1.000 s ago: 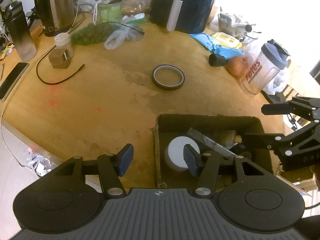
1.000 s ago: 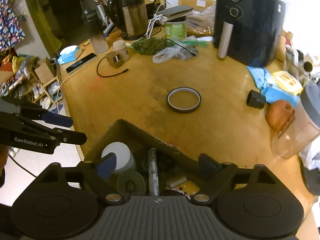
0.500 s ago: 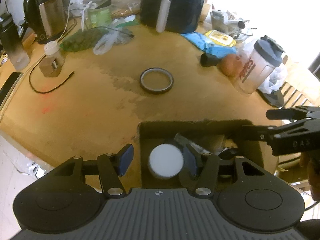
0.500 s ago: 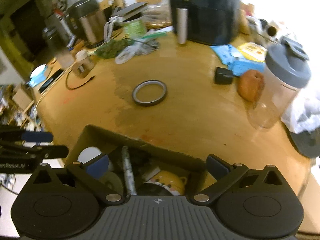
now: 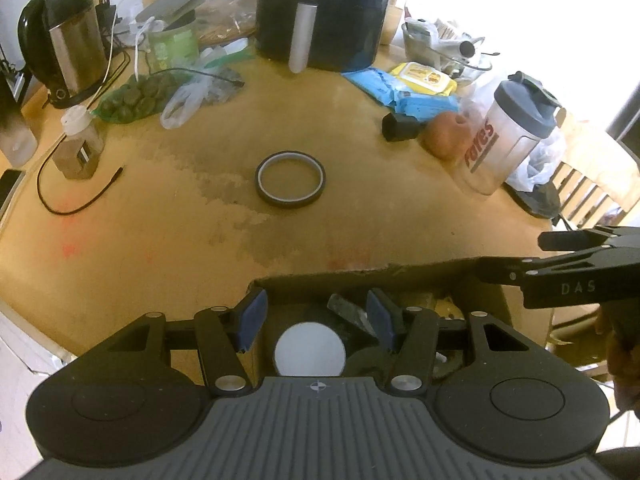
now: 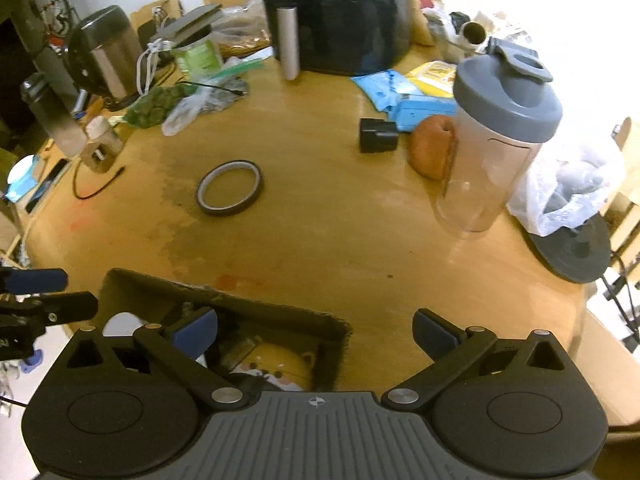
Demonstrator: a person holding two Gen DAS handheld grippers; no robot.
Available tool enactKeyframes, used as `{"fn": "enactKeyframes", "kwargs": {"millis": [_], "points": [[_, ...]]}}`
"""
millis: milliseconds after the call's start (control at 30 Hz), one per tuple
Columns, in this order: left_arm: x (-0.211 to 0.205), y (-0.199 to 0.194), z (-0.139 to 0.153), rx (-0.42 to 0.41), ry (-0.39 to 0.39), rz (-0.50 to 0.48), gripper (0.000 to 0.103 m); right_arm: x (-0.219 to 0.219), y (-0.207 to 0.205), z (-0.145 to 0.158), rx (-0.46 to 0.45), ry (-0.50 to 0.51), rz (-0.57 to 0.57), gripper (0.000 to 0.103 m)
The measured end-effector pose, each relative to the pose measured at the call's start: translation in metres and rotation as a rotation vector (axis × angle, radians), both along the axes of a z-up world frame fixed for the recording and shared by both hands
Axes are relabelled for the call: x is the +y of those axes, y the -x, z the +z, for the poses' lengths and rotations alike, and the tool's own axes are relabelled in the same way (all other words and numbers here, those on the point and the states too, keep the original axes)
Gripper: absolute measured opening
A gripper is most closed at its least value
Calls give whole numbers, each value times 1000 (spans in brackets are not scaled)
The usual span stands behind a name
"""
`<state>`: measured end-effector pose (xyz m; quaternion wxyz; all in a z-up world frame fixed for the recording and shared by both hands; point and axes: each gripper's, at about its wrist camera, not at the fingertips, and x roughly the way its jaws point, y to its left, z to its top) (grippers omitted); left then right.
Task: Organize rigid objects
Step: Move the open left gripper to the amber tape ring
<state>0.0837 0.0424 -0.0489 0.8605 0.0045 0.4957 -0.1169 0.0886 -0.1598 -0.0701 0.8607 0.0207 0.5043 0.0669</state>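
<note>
Fingers [image 5: 251, 316] apart, empty, above cardboard box [image 5: 360, 276].

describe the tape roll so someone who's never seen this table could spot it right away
Start from the big black air fryer at the back of the wooden table. In the bare middle in front of it lies the tape roll, flat on its side. It is a thin dark ring with an open centre, apart from the clutter along the edges.

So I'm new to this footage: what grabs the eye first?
The tape ring lies alone mid-table. Behind it stands the black air fryer. Nearest the cameras, the cardboard box holds a white-lidded jar, with the left gripper open above it.
</note>
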Motion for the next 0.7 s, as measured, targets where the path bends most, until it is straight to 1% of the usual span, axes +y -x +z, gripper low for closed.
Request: {"fn": "enactKeyframes", "kwargs": {"millis": [100,167,267,500,700], "points": [[-2,-7,0,2,-13,-2,54,-2,0,-2,-15,7,-31,103],[-4,-11,0,3,-23,-2,54,-4,-1,-3,-13,-3,-49,103],[-4,-16,1,3,-30,0,54,-6,-1,-3,-35,-16,-64,103],[-3,-31,-2,11,-58,15,54,-3,-8,-4,-37,0,-60,103],[0,-43,-5,10,-71,15,54,-1,-13,-6,-14,1,-46,103]]}}
